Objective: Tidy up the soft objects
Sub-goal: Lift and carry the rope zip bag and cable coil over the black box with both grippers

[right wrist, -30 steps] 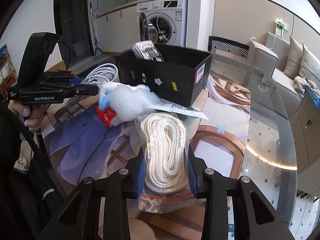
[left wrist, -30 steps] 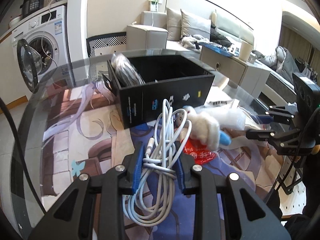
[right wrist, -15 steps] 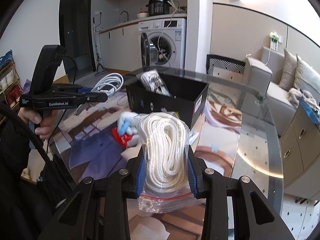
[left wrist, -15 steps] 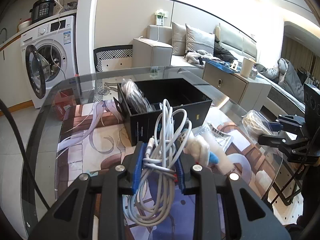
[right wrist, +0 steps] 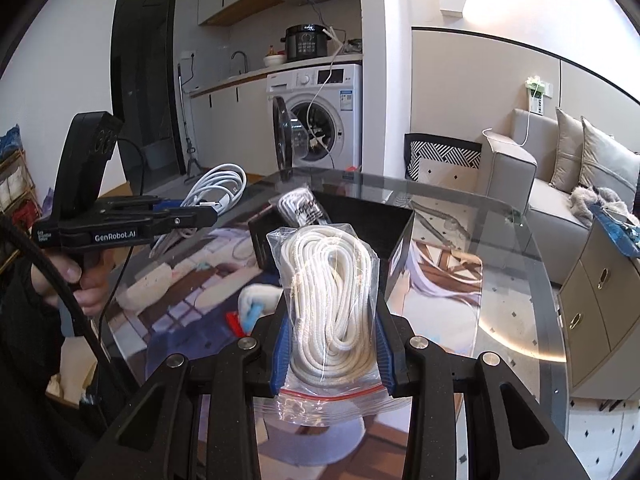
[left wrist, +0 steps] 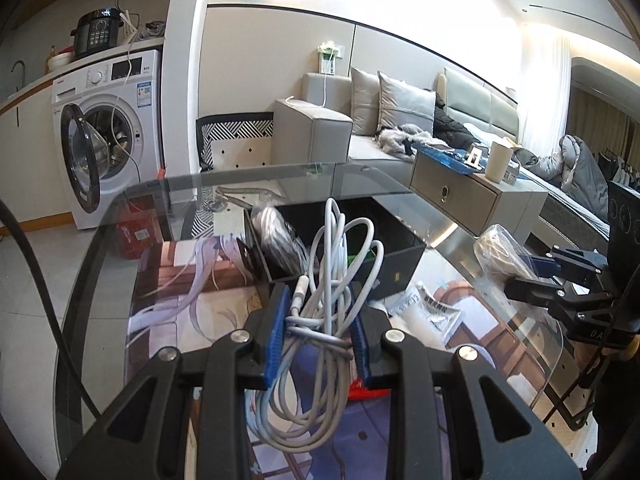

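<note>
The left tongs (left wrist: 320,334) are clamped on a white cable bundle (left wrist: 328,280); the right tongs (right wrist: 332,344) pinch a bagged white rope coil (right wrist: 330,292); beyond both sets of tongs, a black box (right wrist: 400,236) sits on the glass desk (right wrist: 512,280), another bagged coil (right wrist: 302,208) inside.

A lived-in home: washing machine (left wrist: 108,132), grey sofa (left wrist: 360,120), glass table (right wrist: 520,280), kitchen cabinets (right wrist: 240,0).
</note>
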The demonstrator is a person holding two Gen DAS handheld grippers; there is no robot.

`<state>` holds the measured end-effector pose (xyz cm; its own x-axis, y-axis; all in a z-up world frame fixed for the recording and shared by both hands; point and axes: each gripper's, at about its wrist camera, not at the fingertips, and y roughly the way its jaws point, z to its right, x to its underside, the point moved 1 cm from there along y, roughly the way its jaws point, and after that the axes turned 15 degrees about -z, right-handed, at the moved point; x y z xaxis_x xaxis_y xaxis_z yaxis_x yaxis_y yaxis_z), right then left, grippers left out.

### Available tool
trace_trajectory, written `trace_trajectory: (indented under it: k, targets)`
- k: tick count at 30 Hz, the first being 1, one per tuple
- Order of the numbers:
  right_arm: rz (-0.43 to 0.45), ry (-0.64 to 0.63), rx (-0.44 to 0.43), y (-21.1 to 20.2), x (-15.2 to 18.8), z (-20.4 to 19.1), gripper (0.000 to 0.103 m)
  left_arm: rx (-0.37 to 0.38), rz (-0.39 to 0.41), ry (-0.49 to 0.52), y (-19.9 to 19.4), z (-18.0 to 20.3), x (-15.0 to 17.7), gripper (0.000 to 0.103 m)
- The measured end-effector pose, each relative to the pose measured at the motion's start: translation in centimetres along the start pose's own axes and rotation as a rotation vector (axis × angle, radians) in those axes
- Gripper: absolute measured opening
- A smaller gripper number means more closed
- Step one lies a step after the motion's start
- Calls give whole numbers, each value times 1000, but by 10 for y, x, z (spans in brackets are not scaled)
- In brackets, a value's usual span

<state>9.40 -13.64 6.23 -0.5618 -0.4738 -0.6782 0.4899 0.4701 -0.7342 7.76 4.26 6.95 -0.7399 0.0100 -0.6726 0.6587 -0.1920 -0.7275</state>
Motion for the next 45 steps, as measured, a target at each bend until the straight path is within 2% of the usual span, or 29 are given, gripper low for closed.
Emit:
trace_trajectory:
  k: [12,24,39,45]
  targets:
    - [24,44,14,14,-29,4,36,1,21,-28,6,-4,-18,27]
    - [34,70,3,21,-49,9,36,-31,20,-28,17,-1,-34,27]
    - [-4,91,-5,42,-67,17,36,-19,-31,-22,42,-1,-52,27]
    - [-43,117,23,56,-73,21,36,-16,-56,-18,52,-1,-56,27]
